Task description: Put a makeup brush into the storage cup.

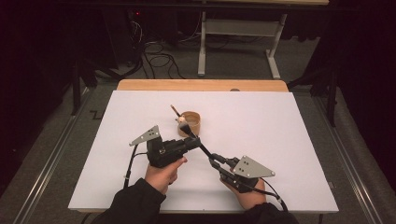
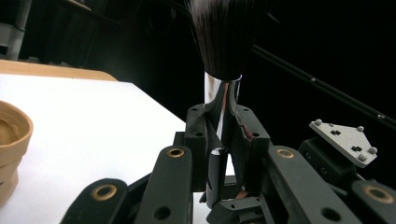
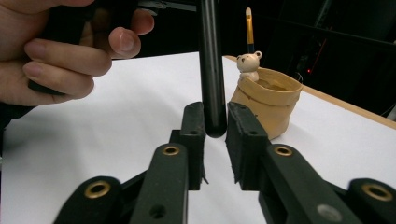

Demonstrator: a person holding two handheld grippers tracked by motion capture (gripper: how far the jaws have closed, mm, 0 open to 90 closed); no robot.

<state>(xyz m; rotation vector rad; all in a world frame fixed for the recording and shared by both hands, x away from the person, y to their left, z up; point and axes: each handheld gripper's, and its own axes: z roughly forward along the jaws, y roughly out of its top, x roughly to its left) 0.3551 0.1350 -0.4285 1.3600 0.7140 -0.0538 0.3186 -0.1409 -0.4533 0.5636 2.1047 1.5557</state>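
A makeup brush with dark bristles (image 2: 224, 37), a silver ferrule (image 2: 223, 100) and a black handle (image 3: 211, 70) spans the gap between my two grippers above the white table. My left gripper (image 2: 223, 135) is shut on the ferrule, bristles pointing away from it; from above it (image 1: 194, 140) sits near the tan cup. My right gripper (image 3: 215, 126) has the handle's rounded end between its pads, which touch it on both sides; in the high view it (image 1: 214, 161) is right of and nearer than the left one.
A tan cup (image 3: 266, 105) with a small bear figure (image 3: 248, 63) on its rim holds a thin brush (image 3: 250, 28); it stands mid-table (image 1: 191, 122), just beyond the grippers. The white board (image 1: 280, 140) lies on a wooden table. The left hand (image 3: 60, 56) shows close by.
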